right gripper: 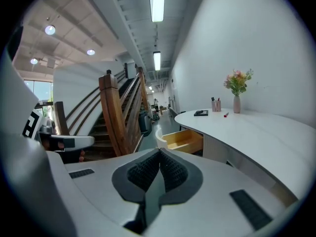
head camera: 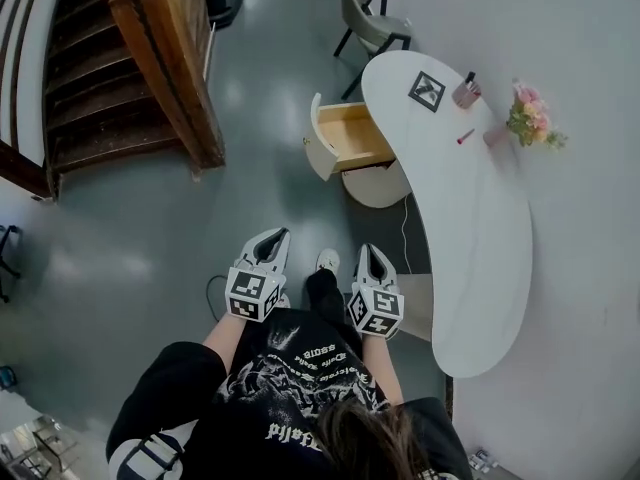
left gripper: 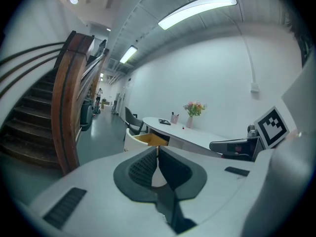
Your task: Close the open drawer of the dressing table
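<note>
The white curved dressing table [head camera: 480,218] stands along the right wall. Its drawer [head camera: 352,136] is pulled out to the left, showing a bare wooden inside behind a rounded white front [head camera: 318,148]. Both grippers are held low in front of the person, well short of the drawer, and point toward it. My left gripper [head camera: 278,236] is shut with nothing in it, and my right gripper [head camera: 370,252] is shut and empty too. In the left gripper view the closed jaws [left gripper: 157,150] line up with the drawer [left gripper: 148,139]. The right gripper view shows its closed jaws [right gripper: 159,153] below the drawer [right gripper: 185,140].
A wooden staircase [head camera: 150,68] rises at the left. A chair [head camera: 370,23] stands beyond the table, and a round stool [head camera: 378,183] sits under it. A flower vase [head camera: 530,118], a pen cup [head camera: 466,92], a marker card [head camera: 427,90] and a red pen [head camera: 466,136] are on top.
</note>
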